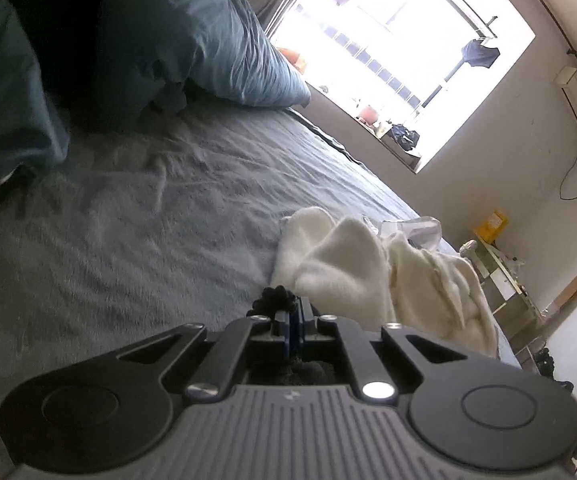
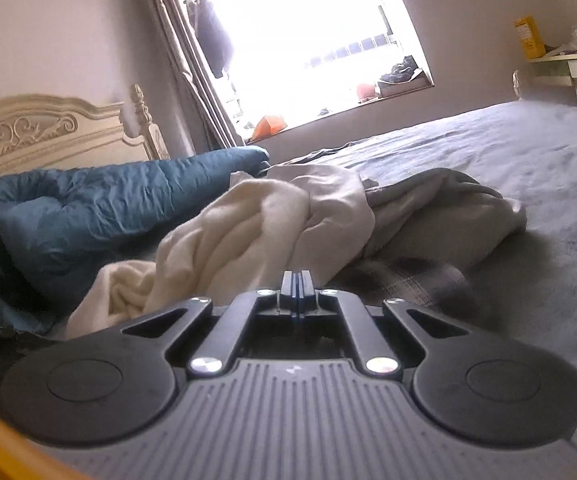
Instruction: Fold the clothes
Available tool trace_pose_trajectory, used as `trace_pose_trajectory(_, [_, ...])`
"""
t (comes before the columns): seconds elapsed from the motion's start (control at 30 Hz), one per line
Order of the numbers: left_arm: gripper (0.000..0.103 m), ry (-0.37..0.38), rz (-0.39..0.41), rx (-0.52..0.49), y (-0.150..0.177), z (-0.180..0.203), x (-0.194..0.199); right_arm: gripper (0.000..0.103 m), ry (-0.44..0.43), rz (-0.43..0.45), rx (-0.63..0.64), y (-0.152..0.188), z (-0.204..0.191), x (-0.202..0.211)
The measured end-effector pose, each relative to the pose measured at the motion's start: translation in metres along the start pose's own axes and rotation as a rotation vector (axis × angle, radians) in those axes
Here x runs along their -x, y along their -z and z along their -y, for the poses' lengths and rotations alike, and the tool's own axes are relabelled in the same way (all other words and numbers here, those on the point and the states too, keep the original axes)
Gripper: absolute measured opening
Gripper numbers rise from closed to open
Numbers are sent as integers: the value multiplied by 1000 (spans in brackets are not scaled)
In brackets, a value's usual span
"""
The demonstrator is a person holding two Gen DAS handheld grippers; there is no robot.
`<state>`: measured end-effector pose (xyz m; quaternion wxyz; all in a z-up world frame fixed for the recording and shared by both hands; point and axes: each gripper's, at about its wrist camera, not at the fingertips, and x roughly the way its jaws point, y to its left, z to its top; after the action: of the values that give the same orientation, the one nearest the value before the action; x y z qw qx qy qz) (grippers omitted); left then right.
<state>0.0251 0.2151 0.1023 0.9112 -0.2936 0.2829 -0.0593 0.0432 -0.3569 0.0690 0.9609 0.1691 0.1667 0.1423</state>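
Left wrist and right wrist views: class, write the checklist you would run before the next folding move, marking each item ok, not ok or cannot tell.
1. Left gripper holds cloth: ok, jaws shut on black fuzzy cloth.
2. Right gripper holds cloth: not ok, jaws shut with nothing seen between them.
3. Bare grey bedsheet for folding: ok.
4. Cream garment lying flat: not ok, bunched.
5. How the black fuzzy cloth hangs: cannot tell, mostly hidden.

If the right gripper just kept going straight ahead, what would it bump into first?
Probably the cream garment, crumpled on the bed right past the right gripper. Its fingers are shut with nothing between them. Depth is hard to judge here, so that is a best guess.
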Motion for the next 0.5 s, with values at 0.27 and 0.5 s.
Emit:
trace_pose_trajectory(0.27, [4,58,-26,-72,-20,6,11,0,-5,57,-3,-22,-7,6])
trace_pose_trajectory(0.5, [4,147,-65,-207,-11,18,59,0,-98,97,57,-21,-26,67])
